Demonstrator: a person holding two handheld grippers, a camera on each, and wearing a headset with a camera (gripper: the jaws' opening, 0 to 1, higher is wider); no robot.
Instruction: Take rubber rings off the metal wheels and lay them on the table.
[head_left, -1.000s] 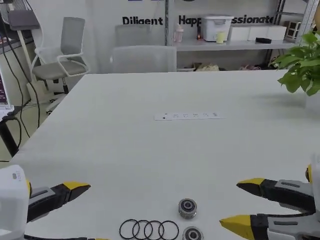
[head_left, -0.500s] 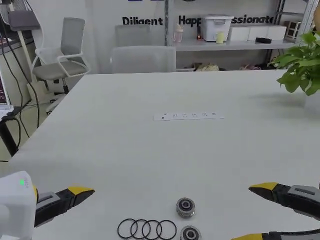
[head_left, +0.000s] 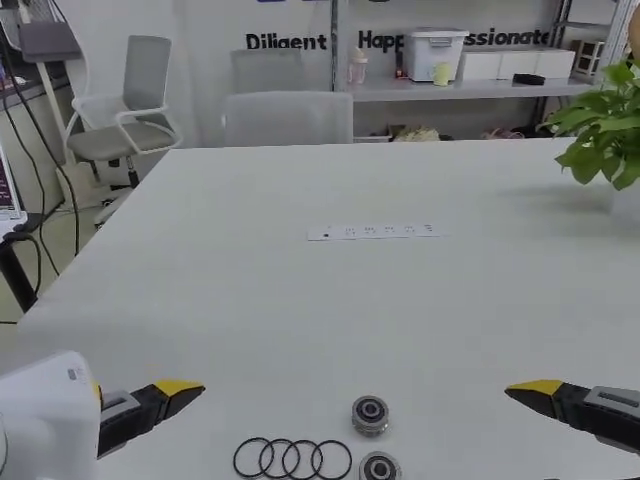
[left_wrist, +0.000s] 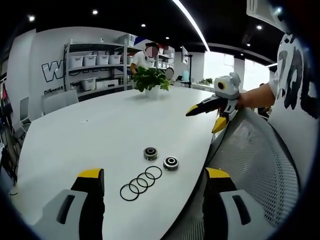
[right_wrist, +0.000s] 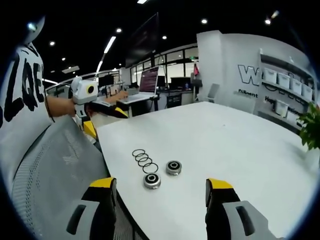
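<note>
White table (head_left: 420, 300) carries all the work, close to the near edge. Left gripper (left_wrist: 154, 174) is held off the near-left corner, jaws spread wide, nothing between them. Right gripper (right_wrist: 161, 182) is held off the near-right side, jaws likewise spread wide and empty. Both are well apart from the parts, and no contact is made. Two metal wheels (head_left: 371, 415) lie flat between the grippers, just beside each other but apart, one nearer the edge than the other. Four rubber rings (head_left: 293, 459) are laid in a row of overlapping loops just left of the wheels, flat on the table and not touching either wheel. Step in hand is judged as a pause between removals, or the end of the job, since four rings are already down and nothing is gripped. Whether a ring is still seated in either wheel's groove cannot be told, as the wheels are too small in all views. Next move, if a ring remains: one wheel should be pinned by one gripper and the ring caught at its edge by the other jaw tips, peeled off and set at the end of the row. A closer check of the grooves is called for first.
</note>
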